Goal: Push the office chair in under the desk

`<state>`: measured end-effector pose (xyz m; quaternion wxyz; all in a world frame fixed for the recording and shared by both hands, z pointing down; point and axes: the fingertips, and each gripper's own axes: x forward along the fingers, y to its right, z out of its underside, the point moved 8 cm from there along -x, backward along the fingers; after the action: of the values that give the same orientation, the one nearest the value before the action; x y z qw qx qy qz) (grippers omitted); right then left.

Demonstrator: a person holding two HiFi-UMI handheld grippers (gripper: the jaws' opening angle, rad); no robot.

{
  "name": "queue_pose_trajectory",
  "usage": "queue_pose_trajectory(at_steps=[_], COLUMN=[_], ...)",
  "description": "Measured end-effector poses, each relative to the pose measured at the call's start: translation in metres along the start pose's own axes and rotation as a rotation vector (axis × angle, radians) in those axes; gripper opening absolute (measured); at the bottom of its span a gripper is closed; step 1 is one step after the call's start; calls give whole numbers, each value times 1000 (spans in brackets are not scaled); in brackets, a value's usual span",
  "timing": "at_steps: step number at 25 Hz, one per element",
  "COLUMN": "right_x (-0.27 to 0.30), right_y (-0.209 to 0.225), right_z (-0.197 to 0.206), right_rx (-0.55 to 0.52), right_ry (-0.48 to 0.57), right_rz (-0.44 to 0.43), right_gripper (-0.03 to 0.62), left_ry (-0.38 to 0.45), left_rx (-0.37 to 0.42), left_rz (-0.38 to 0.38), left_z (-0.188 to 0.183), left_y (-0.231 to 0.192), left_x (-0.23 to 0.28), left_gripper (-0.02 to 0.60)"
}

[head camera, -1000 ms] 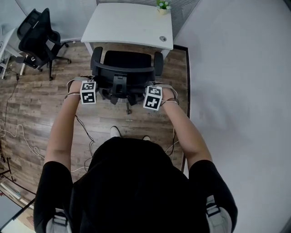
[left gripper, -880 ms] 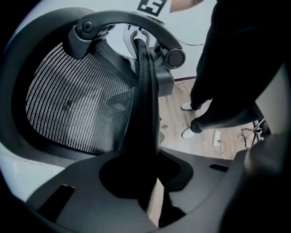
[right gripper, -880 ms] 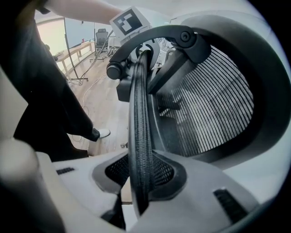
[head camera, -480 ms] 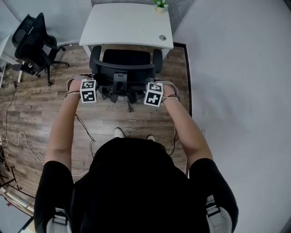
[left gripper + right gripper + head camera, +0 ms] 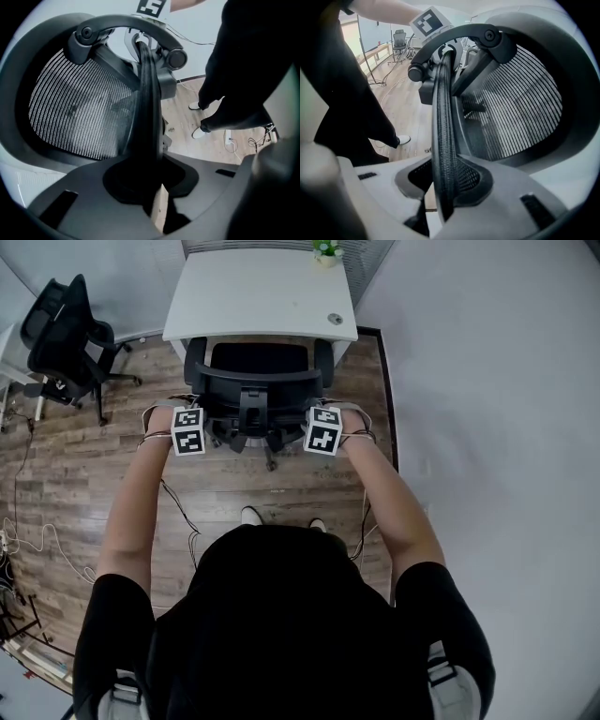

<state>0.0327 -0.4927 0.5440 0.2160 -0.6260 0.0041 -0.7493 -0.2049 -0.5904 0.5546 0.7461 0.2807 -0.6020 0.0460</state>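
Note:
The black mesh office chair (image 5: 258,381) stands in front of the white desk (image 5: 262,292), its seat partly under the desk's front edge. My left gripper (image 5: 192,418) is at the backrest's left edge and my right gripper (image 5: 323,418) at its right edge. In the left gripper view the backrest rim (image 5: 149,93) runs down between the jaws of the left gripper (image 5: 154,187), which are shut on it. The right gripper view shows the mesh rim (image 5: 440,117) clamped the same way in the right gripper (image 5: 443,187).
A second black chair (image 5: 61,334) stands at the far left. A grey wall (image 5: 487,381) runs close along the right. A potted plant (image 5: 327,249) and a small round object (image 5: 335,319) sit on the desk. Cables (image 5: 28,531) lie on the wooden floor.
The chair has rolled a little toward the desk with both grippers on its backrest. The person has stepped forward behind it.

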Motion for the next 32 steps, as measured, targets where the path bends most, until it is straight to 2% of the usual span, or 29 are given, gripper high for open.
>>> queue_pose_trajectory(at_steps=[13, 18, 23, 26, 28, 32], right_x=[-1, -6, -36, -59, -74, -104], right_y=[4, 7, 2, -3, -4, -23], right_z=[0, 1, -1, -4, -7, -13], right_rx=[-19, -28, -47, 13, 100, 272], right_ry=[-23, -50, -74, 6, 91, 292], right_rz=[-29, -67, -44, 23, 111, 259], right_gripper=[105, 161, 163, 163, 163, 163], left_ry=[30, 43, 74, 126, 162, 327], left_rx=[9, 19, 2, -53, -105, -269], left_rz=[-45, 15, 50, -8, -66, -198], left_z=[1, 2, 1, 1, 1, -6], left_y=[9, 12, 17, 9, 1, 4], left_x=[-4, -3, -6, -20, -34, -69], left_gripper=[72, 176, 255, 267, 267, 265])
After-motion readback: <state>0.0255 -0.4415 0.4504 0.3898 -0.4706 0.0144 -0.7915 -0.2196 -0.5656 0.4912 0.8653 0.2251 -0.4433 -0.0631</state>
